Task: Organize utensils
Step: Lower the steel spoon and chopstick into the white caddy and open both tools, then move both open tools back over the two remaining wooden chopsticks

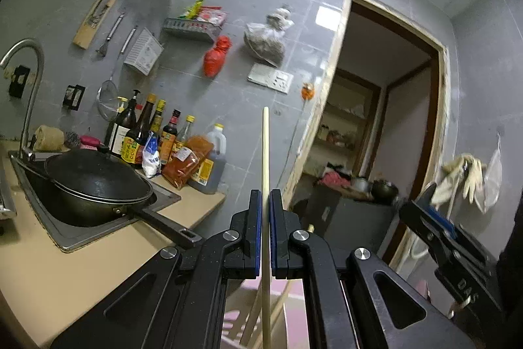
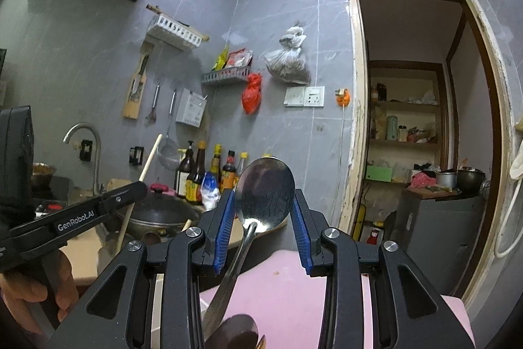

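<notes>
The left tongs (image 1: 266,201) are clamped tight on a pale wooden chopstick (image 1: 265,152) that stands upright between the pads, beside the surface (image 1: 42,267) with the sink and black wok (image 1: 98,185). The right tongs (image 2: 264,201) stand part open around a steel spoon (image 2: 264,185), its bowl upright between the blue pads; whether they press it cannot be told

Dim, cool indoor light; sharp centres, fisheye bending and dark corners.
</notes>
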A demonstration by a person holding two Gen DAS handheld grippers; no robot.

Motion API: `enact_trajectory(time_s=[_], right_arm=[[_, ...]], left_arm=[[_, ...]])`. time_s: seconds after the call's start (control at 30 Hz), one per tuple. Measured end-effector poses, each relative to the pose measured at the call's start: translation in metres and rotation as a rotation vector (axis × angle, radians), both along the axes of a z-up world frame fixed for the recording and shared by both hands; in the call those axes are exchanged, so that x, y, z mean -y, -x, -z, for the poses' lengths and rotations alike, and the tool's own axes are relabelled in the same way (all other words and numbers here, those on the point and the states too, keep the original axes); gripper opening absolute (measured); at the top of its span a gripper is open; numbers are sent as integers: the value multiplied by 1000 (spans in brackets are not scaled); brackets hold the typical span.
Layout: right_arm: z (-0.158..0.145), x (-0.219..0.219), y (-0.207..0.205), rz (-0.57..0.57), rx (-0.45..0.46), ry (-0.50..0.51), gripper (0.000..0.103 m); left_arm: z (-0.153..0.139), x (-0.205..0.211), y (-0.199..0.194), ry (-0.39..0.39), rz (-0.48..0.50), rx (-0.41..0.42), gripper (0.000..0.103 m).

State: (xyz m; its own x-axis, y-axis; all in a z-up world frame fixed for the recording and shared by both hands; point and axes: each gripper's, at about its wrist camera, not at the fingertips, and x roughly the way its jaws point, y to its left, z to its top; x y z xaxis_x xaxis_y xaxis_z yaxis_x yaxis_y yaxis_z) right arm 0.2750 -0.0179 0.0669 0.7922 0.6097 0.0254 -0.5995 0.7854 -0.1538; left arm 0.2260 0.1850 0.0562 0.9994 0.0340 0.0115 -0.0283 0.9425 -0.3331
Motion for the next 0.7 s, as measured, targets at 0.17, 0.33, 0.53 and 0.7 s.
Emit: enact_trajectory(time_s=[0.17, 0.33, 0.53, 0.7], right_arm=[[2, 1, 1, -14, -16, 14, 33], [0, 3, 4, -26, -28, 12, 39], [-8, 13, 12, -7, -21, -5, 51], [-14, 35, 22, 36, -35, -16, 66]], left_arm=[[6, 4, 1, -34, 46, -56, 5], [6, 2, 6, -20, 78, -75, 26], [-7, 5, 19, -19, 72, -93, 48], [-21, 20, 32, -69, 40, -122, 71]])
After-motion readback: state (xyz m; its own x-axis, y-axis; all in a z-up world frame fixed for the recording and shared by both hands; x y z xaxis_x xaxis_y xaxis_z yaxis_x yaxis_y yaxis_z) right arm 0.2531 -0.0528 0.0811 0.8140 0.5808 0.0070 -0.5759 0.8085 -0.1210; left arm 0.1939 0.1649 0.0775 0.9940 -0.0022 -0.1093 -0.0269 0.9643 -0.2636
